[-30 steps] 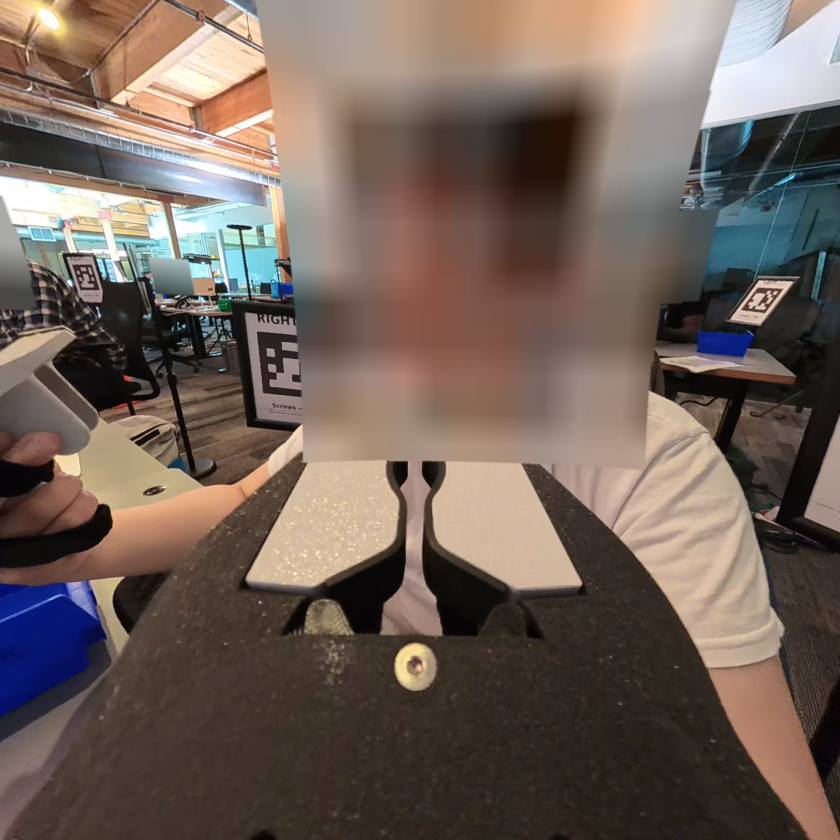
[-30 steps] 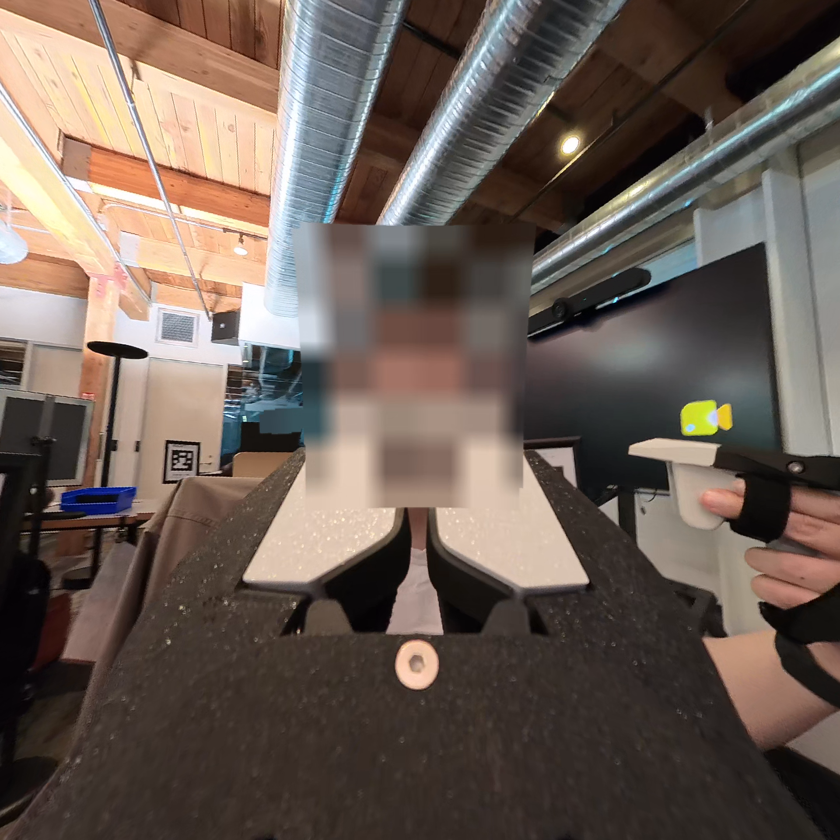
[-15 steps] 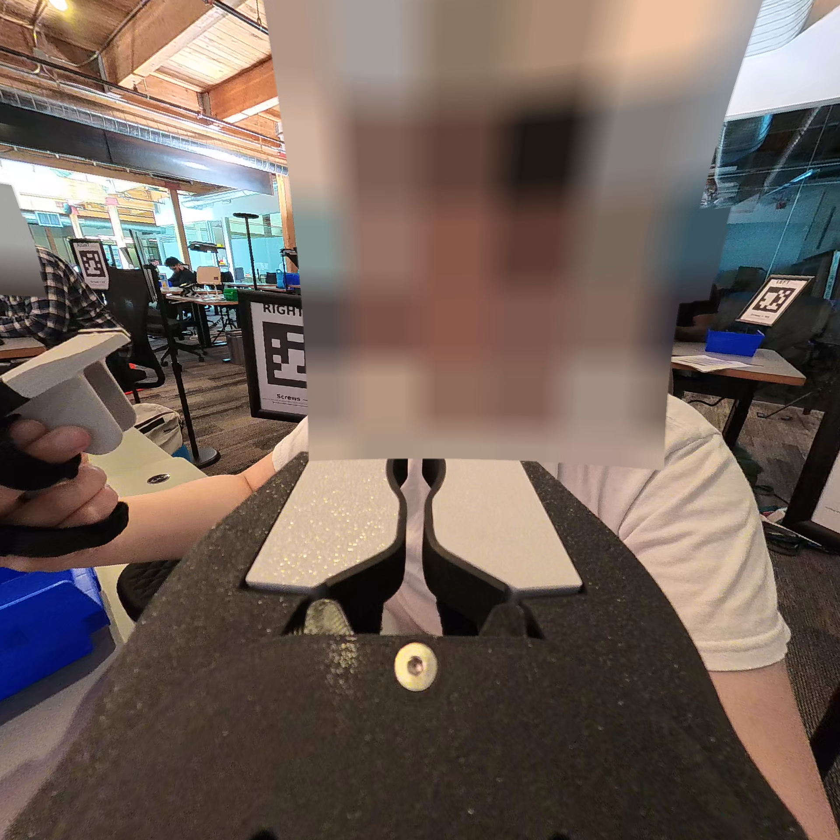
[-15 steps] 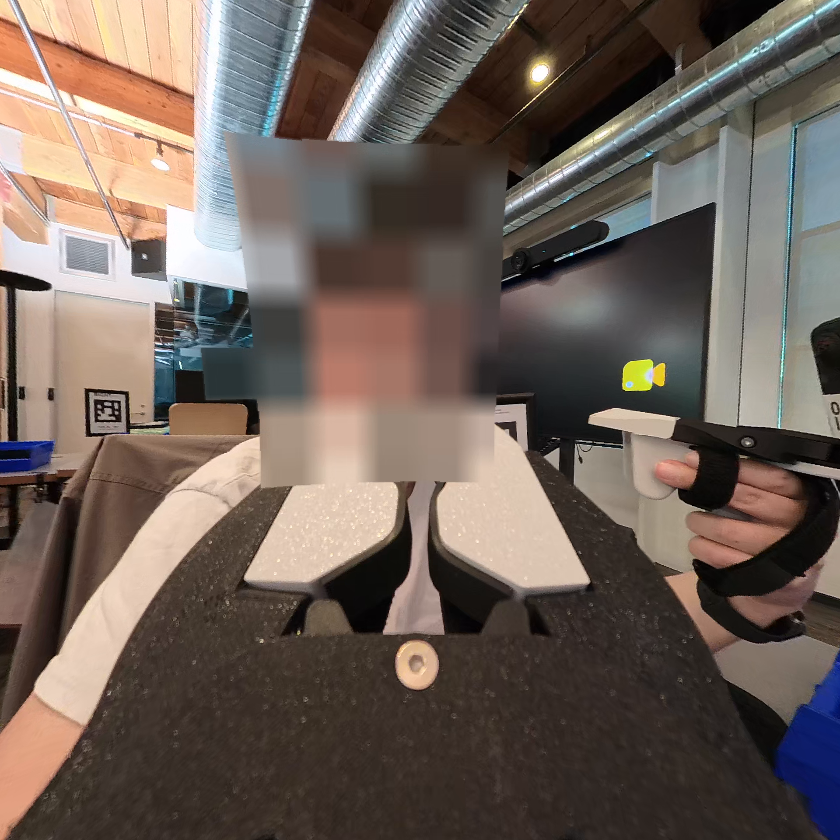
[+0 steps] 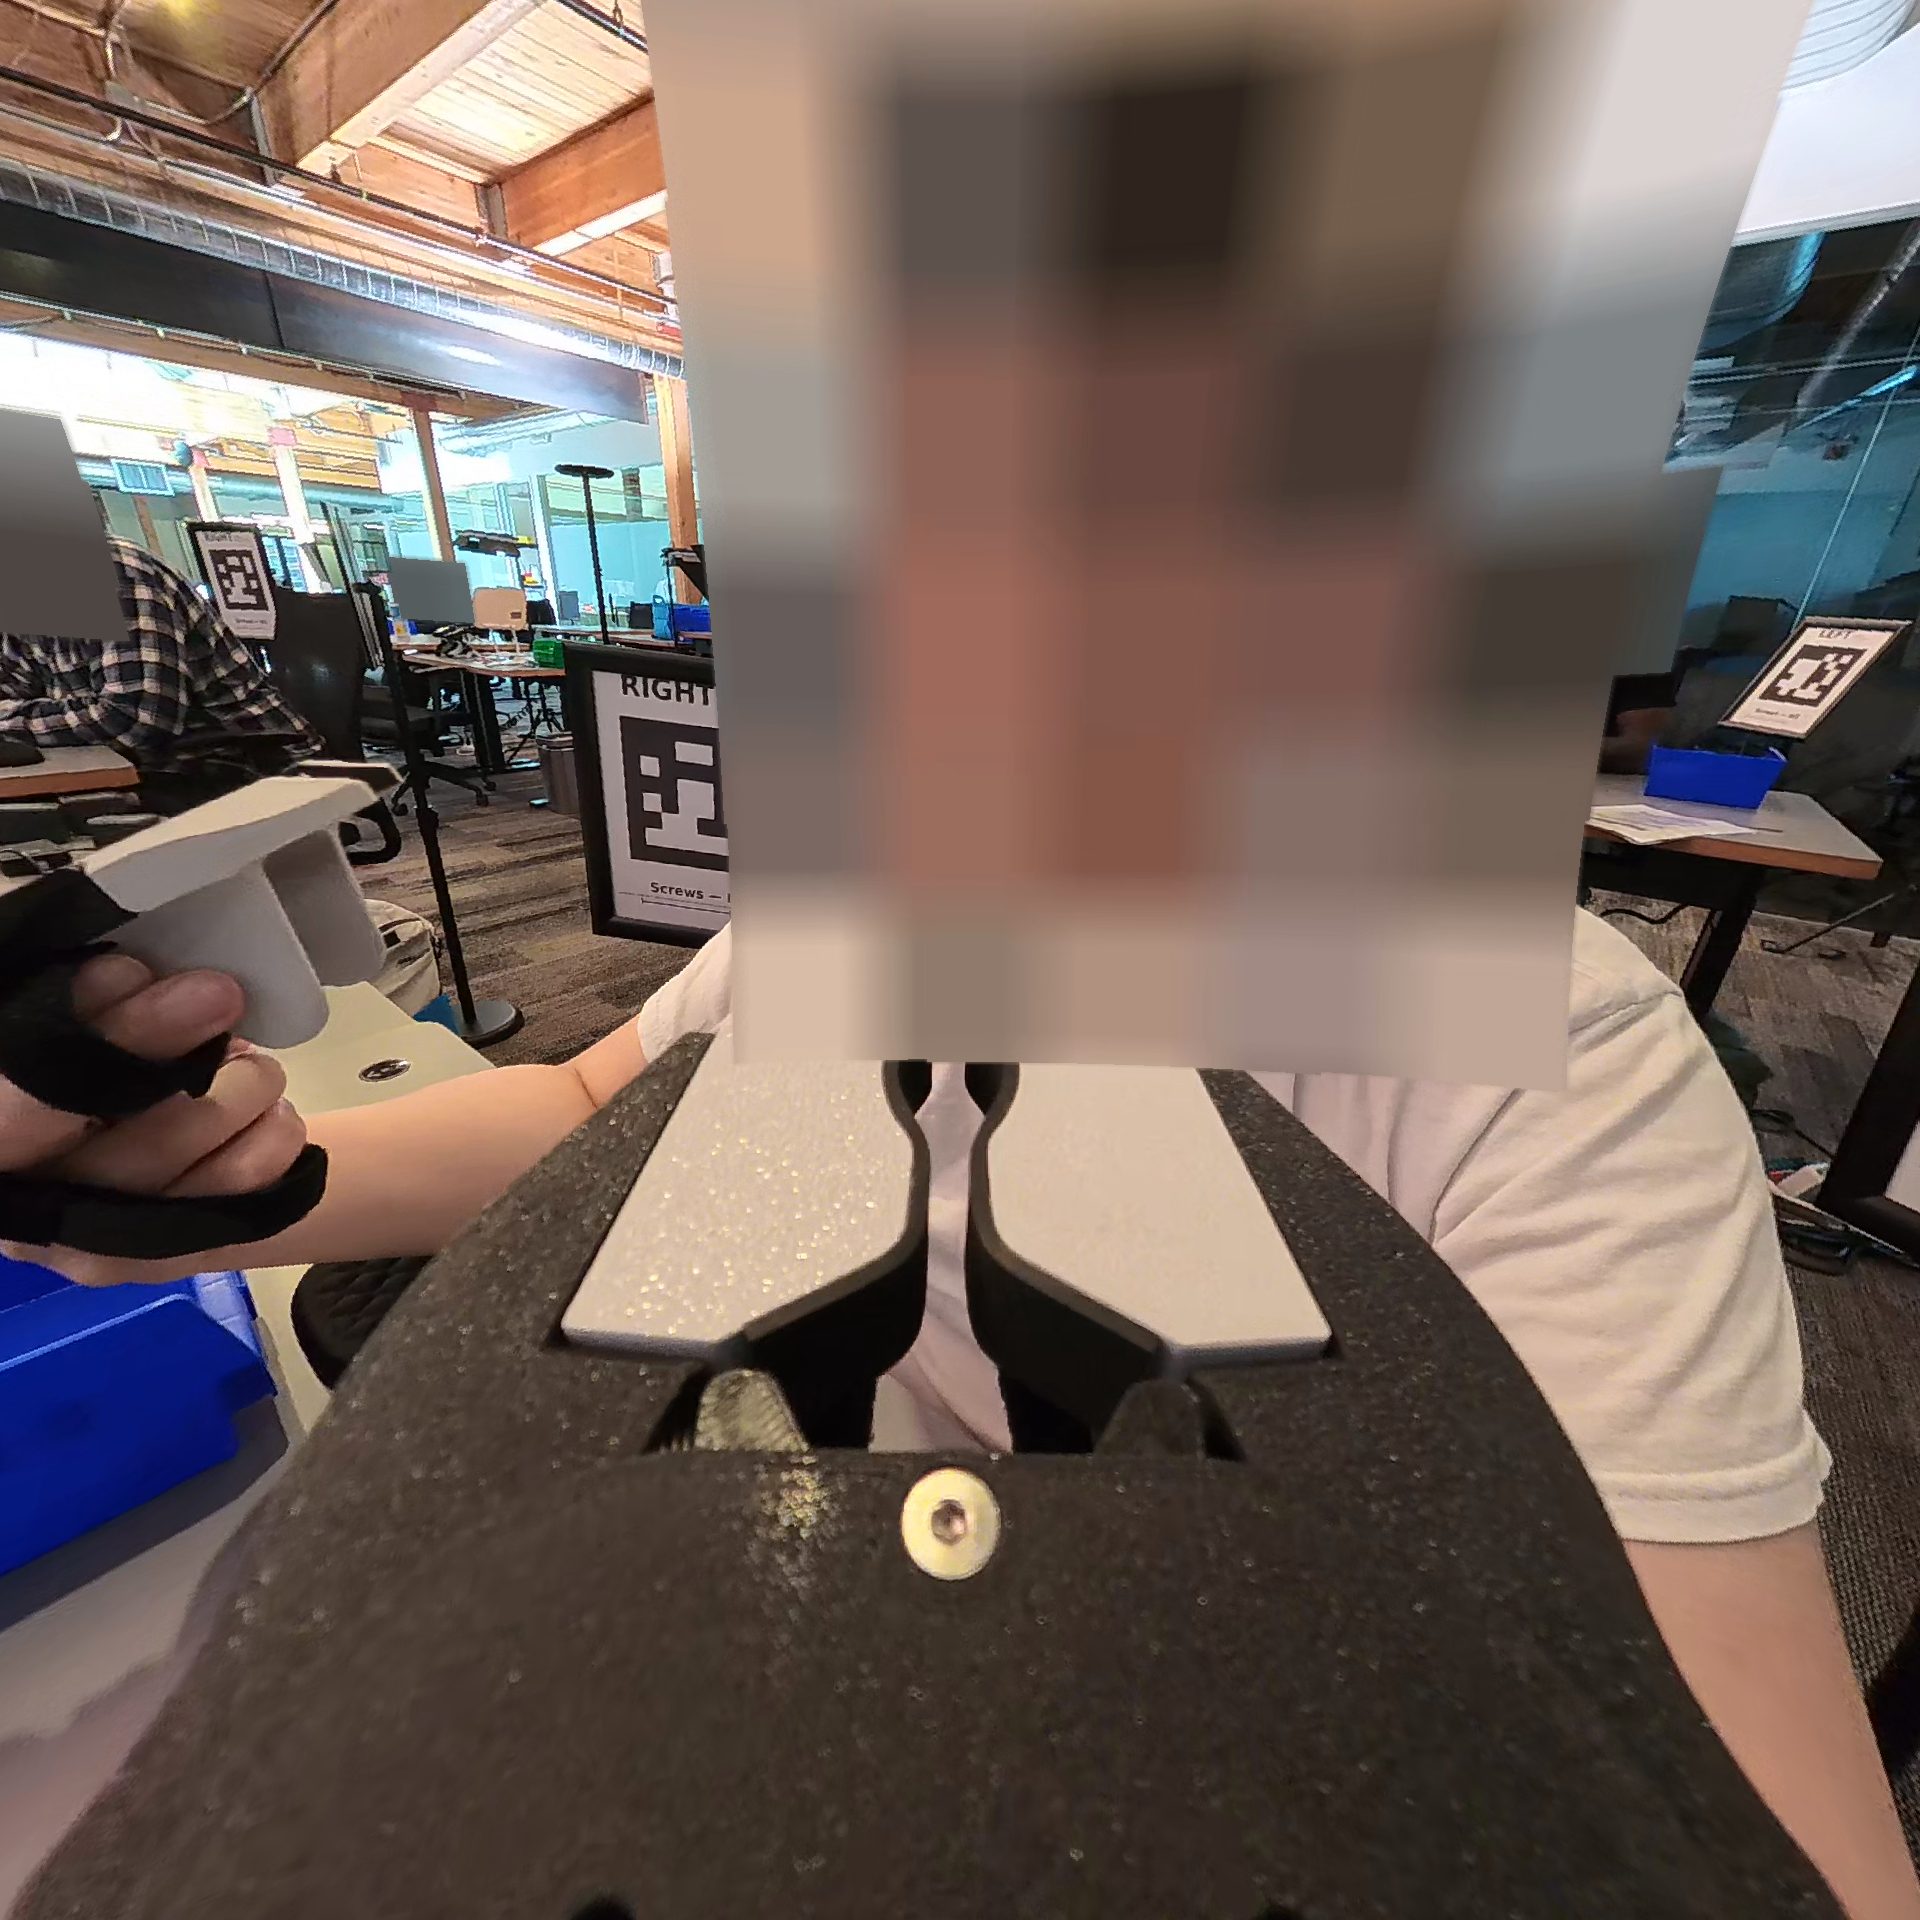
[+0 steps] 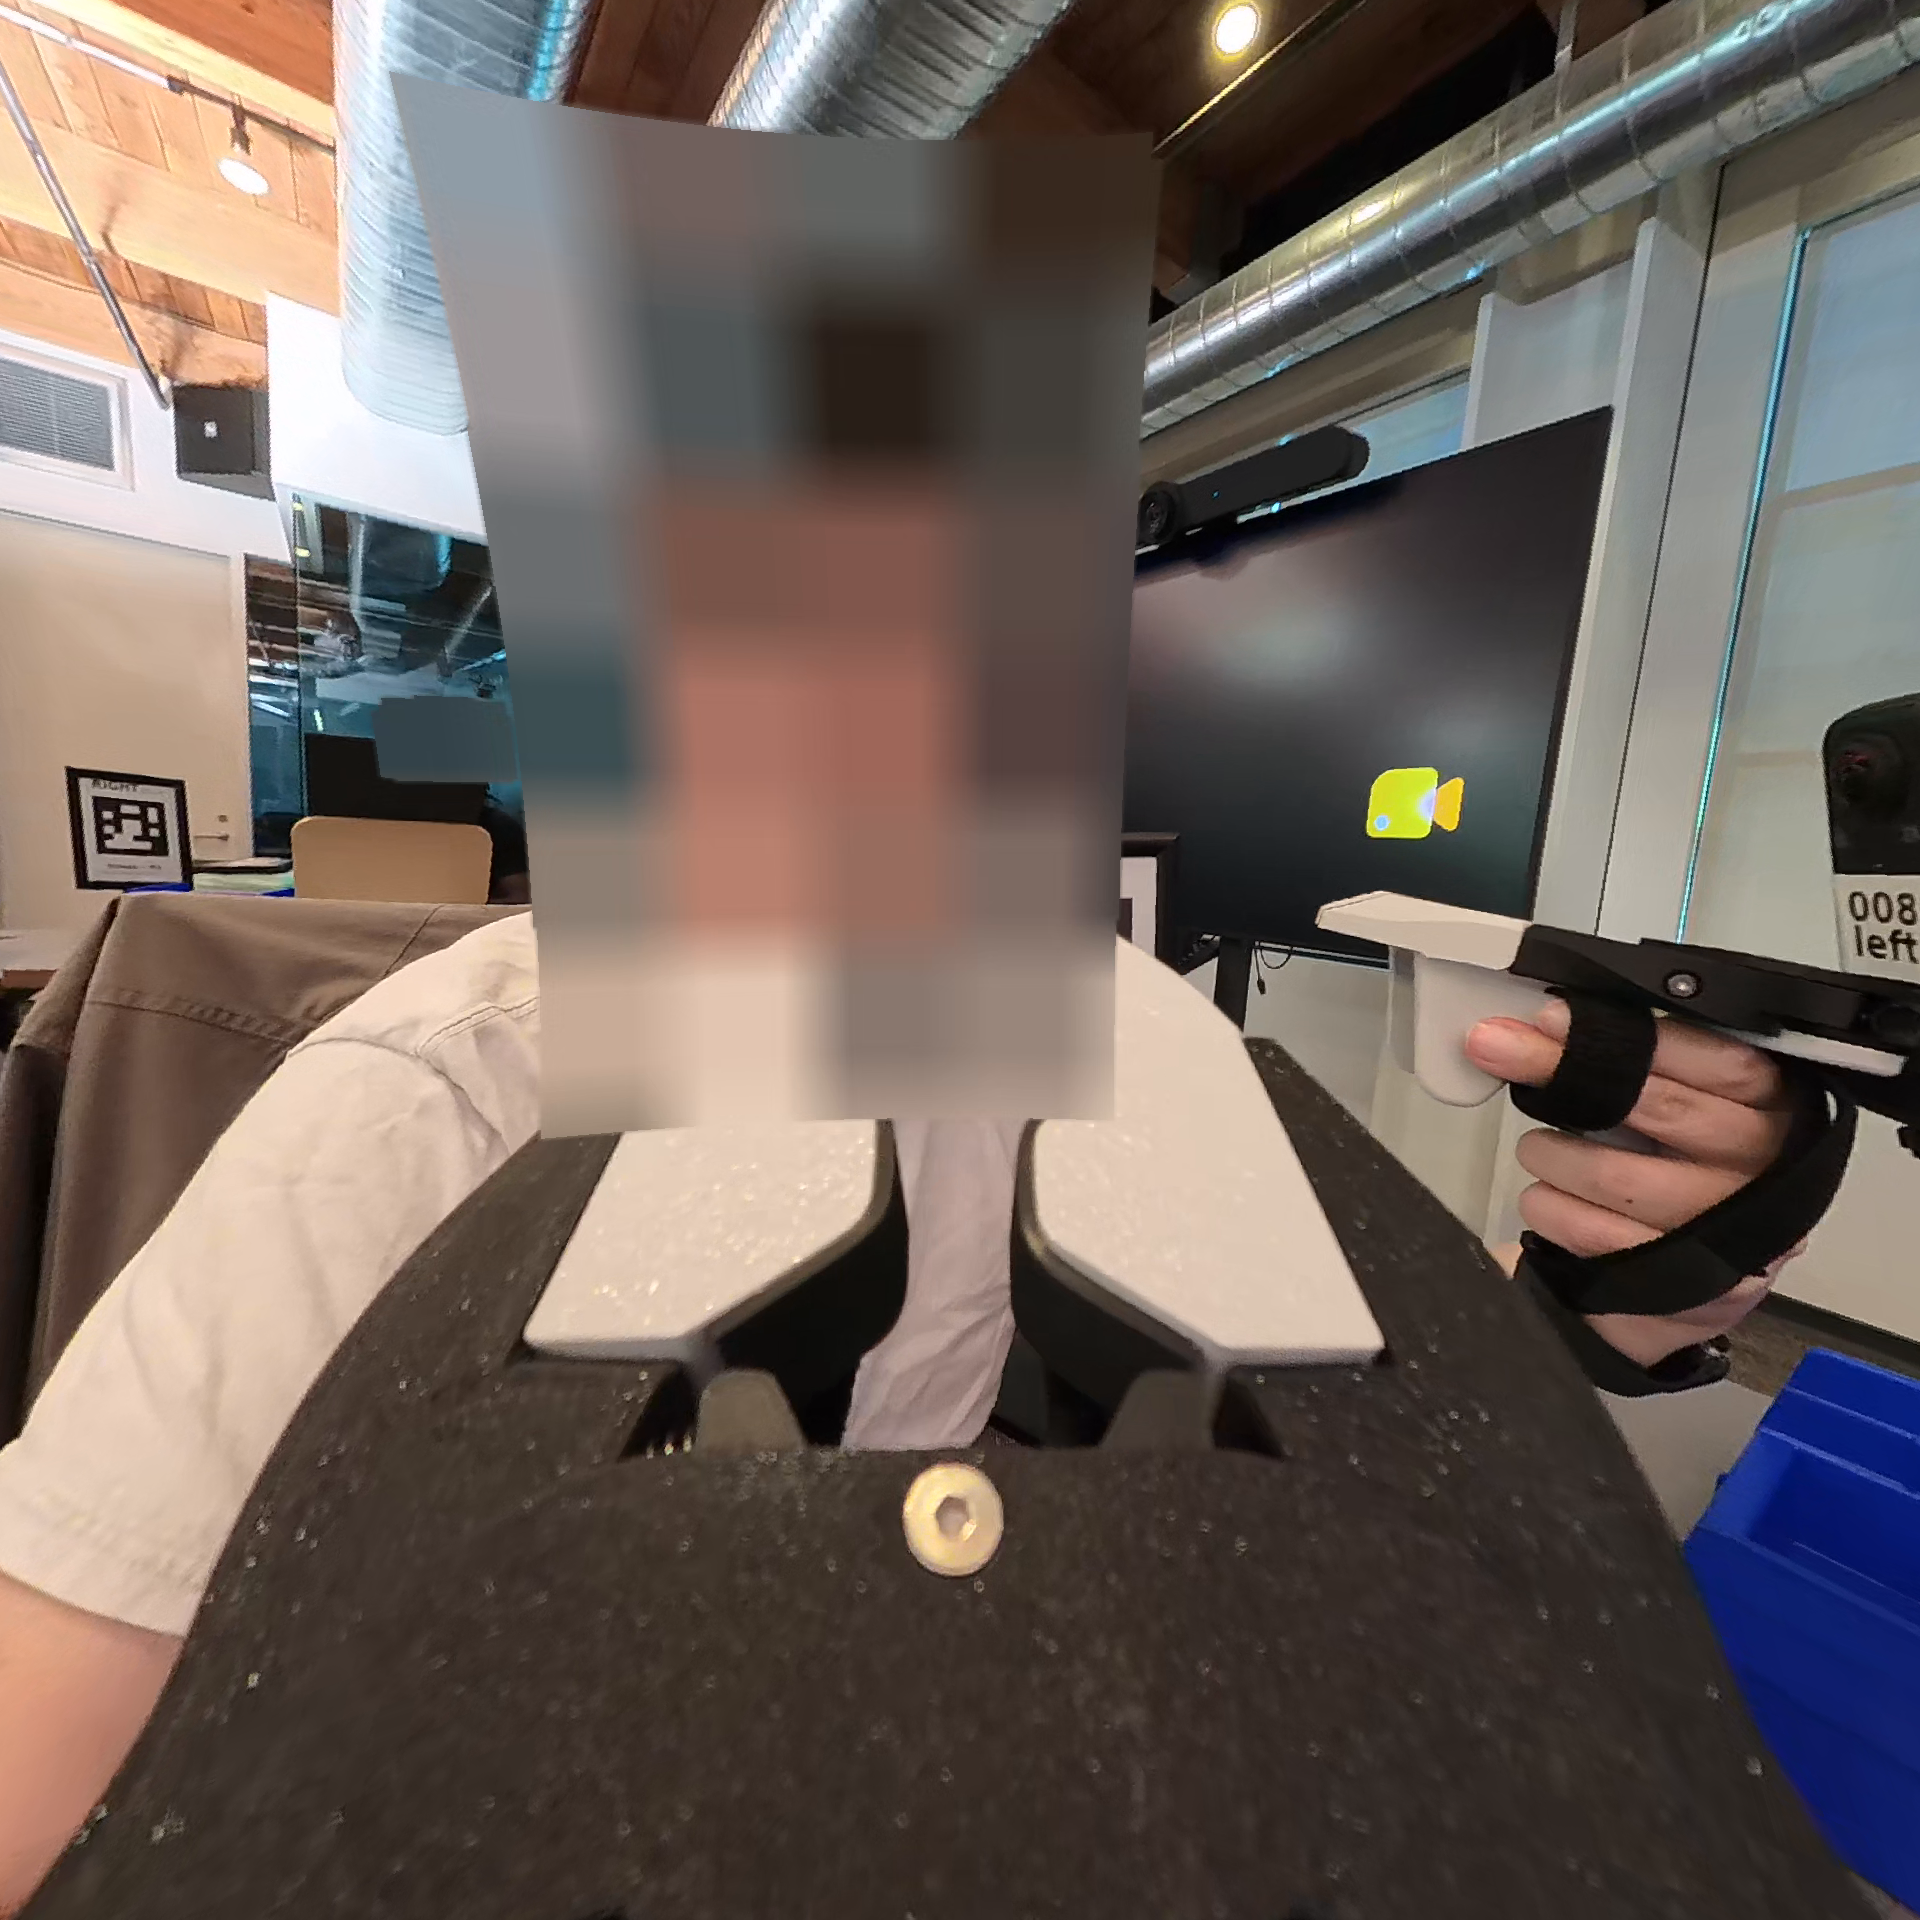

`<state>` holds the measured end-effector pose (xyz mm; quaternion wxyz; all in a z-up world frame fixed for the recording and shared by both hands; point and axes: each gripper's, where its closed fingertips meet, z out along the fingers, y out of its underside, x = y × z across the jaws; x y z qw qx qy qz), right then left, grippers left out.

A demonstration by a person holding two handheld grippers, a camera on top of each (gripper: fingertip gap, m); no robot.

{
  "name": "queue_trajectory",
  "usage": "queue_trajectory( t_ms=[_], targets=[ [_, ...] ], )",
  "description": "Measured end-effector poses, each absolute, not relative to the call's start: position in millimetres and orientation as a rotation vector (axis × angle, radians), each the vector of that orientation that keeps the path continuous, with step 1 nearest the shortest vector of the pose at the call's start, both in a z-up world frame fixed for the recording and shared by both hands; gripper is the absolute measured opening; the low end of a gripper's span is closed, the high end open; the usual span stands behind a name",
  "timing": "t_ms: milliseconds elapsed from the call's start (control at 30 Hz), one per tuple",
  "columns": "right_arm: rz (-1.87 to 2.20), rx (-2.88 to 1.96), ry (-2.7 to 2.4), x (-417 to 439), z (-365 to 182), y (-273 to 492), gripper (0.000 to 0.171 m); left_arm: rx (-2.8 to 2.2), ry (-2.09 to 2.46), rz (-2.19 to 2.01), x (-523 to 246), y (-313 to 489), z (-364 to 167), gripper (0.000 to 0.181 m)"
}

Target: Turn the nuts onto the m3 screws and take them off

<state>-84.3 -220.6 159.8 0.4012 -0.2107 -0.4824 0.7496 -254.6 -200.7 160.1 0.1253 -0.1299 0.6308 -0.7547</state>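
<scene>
Office behind; my right gripper (image 6: 956, 1195) has spread wider, left gripper (image 5: 940, 1143) stays nearly pressed together, both empty: no nuts reached.

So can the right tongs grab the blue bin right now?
Probably not yet. The right tongs point up at the person's white shirt; the blue bin sits off to the side, below them.

Open-plan office lab: desks (image 5: 1725, 842), marker boards (image 5: 665, 790), exposed ducts (image 6: 1455, 239), wall screen (image 6: 1330, 675)
</scene>
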Motion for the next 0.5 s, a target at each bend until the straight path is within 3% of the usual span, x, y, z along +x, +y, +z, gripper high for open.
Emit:
queue_trajectory(
  t_ms=[267, 500],
  targets=[
    [1.883, -0.533, -1.178, -81.7, 163.4, -216.8, 0.0, -0.393, 1.841, -2.185, -253.2, -201.2, 159.5, 0.0],
    [1.848, -0.585, -1.186, -89.0, 159.8, -214.8, 0.009, -0.403, 1.848, -2.182, -251.7, -201.5, 158.2, 0.0]
  ],
)
